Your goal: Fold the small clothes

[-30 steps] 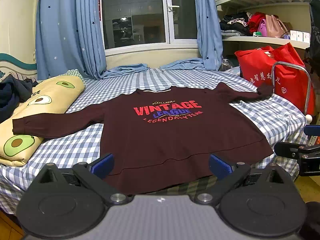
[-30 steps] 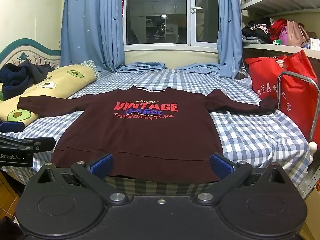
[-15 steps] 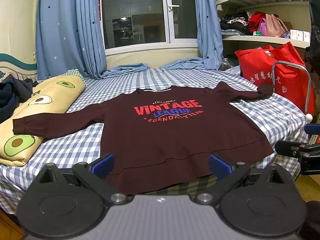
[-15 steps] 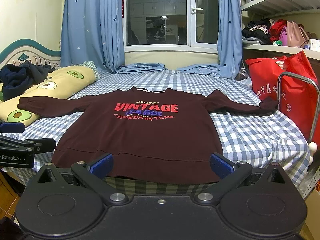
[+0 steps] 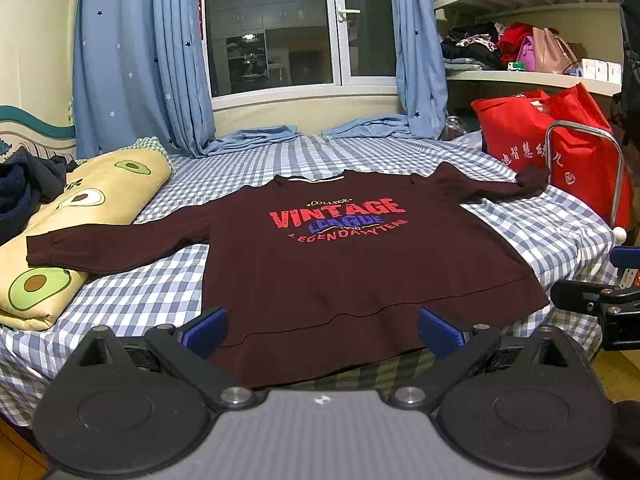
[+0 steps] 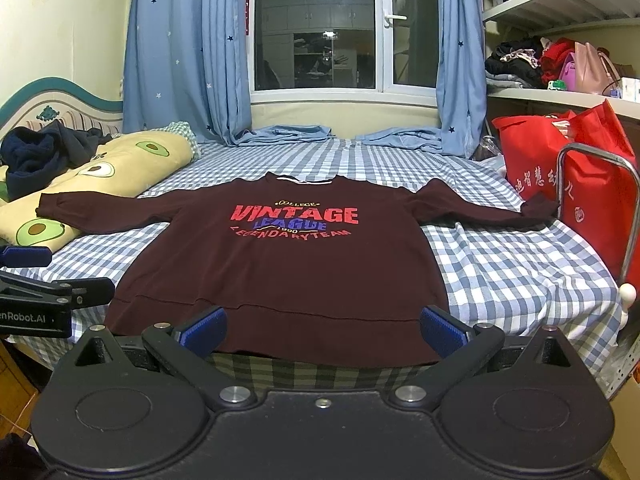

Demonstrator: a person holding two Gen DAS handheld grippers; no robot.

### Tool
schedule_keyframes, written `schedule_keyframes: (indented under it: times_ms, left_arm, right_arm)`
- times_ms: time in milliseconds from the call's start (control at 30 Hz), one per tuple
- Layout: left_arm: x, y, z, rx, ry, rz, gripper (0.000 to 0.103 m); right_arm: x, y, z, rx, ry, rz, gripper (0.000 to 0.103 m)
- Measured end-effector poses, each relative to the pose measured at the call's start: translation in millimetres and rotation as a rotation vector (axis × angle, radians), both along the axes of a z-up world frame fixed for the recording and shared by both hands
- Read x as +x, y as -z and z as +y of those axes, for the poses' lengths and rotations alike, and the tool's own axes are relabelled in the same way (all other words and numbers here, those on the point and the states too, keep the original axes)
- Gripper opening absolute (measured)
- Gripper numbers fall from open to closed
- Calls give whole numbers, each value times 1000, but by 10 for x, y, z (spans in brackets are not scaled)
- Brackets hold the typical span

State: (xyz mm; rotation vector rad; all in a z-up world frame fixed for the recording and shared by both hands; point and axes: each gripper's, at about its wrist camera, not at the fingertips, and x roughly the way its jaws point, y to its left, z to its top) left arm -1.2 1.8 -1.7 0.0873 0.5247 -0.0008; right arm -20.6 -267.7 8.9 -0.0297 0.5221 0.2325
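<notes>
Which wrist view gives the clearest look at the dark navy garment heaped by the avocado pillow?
The right wrist view: the navy garment shows as a whole heap above the avocado pillow, against the headboard. In the left wrist view the navy garment is cut off by the frame's left edge.

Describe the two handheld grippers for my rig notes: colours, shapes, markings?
Both match: black linkage arms with silver pivot bolts, two round black discs at the base, and ribbed blue pads on the fingers. The left gripper has a grey ribbed body; the right gripper a black one. The left gripper's side reads "enRobot.AI" in white.
</notes>
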Motion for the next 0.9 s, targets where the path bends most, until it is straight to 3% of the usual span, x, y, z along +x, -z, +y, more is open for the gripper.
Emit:
schedule_keyframes:
  times_ms: [900]
  left_arm:
    - [-4, 1, 19, -2, -4, 7, 102]
  right_arm:
    - [-12, 7, -5, 2, 2, -4, 103]
